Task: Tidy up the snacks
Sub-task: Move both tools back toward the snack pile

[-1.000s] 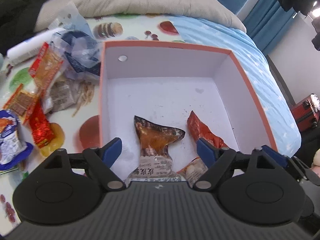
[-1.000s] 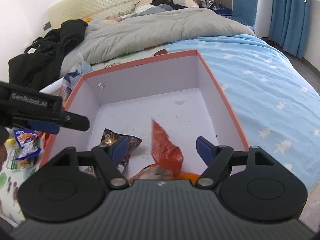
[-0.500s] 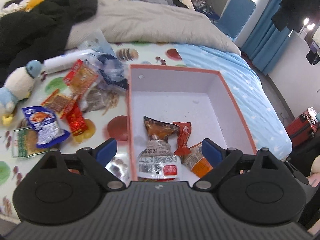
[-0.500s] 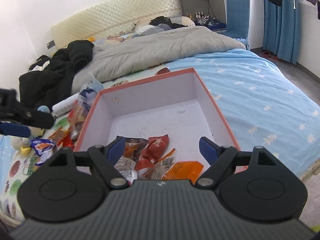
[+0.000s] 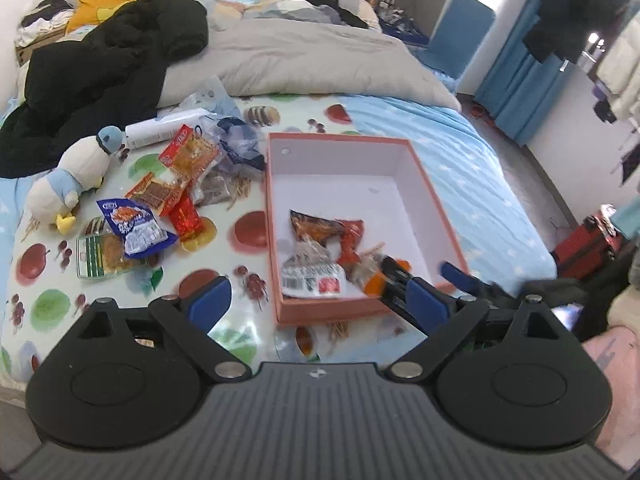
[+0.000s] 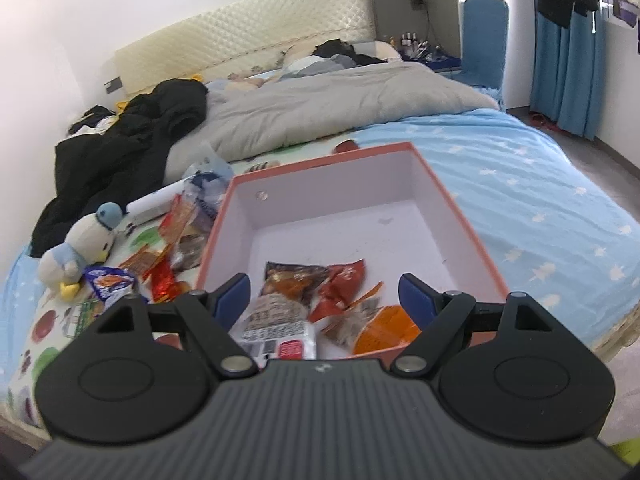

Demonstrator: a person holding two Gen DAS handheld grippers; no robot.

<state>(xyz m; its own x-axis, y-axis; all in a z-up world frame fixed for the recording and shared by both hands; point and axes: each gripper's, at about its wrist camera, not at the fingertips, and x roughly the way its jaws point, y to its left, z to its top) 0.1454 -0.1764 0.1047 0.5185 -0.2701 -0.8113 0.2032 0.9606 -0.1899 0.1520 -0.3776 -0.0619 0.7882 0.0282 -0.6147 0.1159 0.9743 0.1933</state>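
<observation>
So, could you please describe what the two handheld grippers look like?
Both match: the left gripper and right gripper have ribbed dark grey bodies, two round black housings, black linkage arms with silver pivot pins, and blue fingers. No cables or sleeves are visible.

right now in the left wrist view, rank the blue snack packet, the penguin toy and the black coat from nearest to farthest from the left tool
1. Blue snack packet, on the fruit-print sheet to the left of the box, closest to the left tool.
2. Penguin toy, farther left and back.
3. Black coat, heaped at the far left of the bed.
</observation>
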